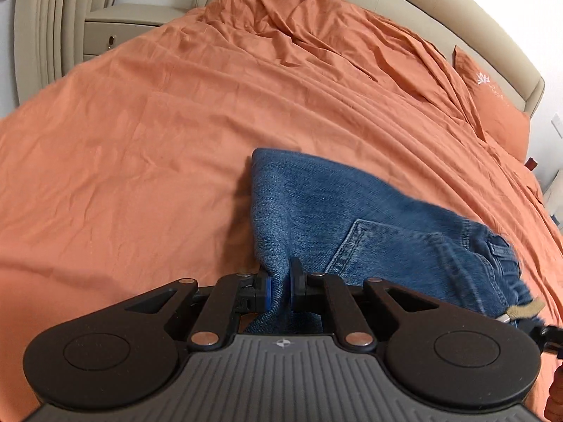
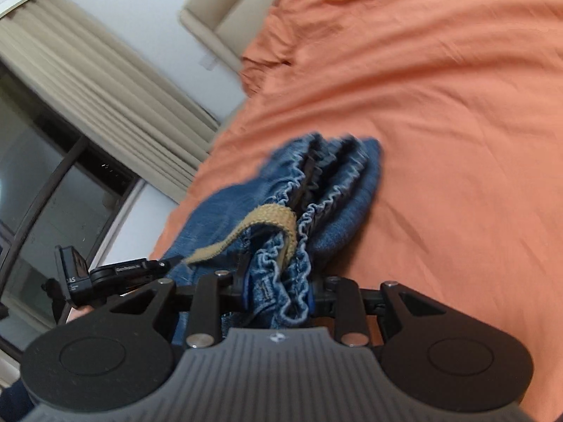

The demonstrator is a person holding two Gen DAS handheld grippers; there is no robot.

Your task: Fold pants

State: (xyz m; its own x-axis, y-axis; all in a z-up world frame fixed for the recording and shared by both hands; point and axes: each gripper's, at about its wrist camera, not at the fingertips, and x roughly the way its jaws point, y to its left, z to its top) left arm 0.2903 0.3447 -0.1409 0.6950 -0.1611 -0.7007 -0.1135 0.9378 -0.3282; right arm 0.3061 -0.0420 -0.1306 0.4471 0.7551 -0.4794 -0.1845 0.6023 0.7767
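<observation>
Left wrist view shows the jeans already doubled over into a short, thick bundle, a back pocket facing up and the folded edge lying toward the middle of the bed. The bundle sits partly raised off the orange cover, pinched at its near edge, so I judge the folding to be well along: the legs look brought together and the length shortened at least once. What seems left is to lay the bundle flat, perhaps give it one more fold, smooth it and let go. How many layers lie underneath cannot be told from these views.

On the left gripper the jaws stand narrow, closed down on a ridge of denim at the bundle's near edge; the blue pads press the cloth from both sides.

Right wrist view looks along the elastic waistband, gathered and ruffled, with a tan drawstring looping loose across it. The right gripper has its jaws somewhat wider than the left, because they clamp a thick wad of the gathered waistband between them. That end hangs just above the bed, with the left gripper's body visible beside it at the left of this view
</observation>
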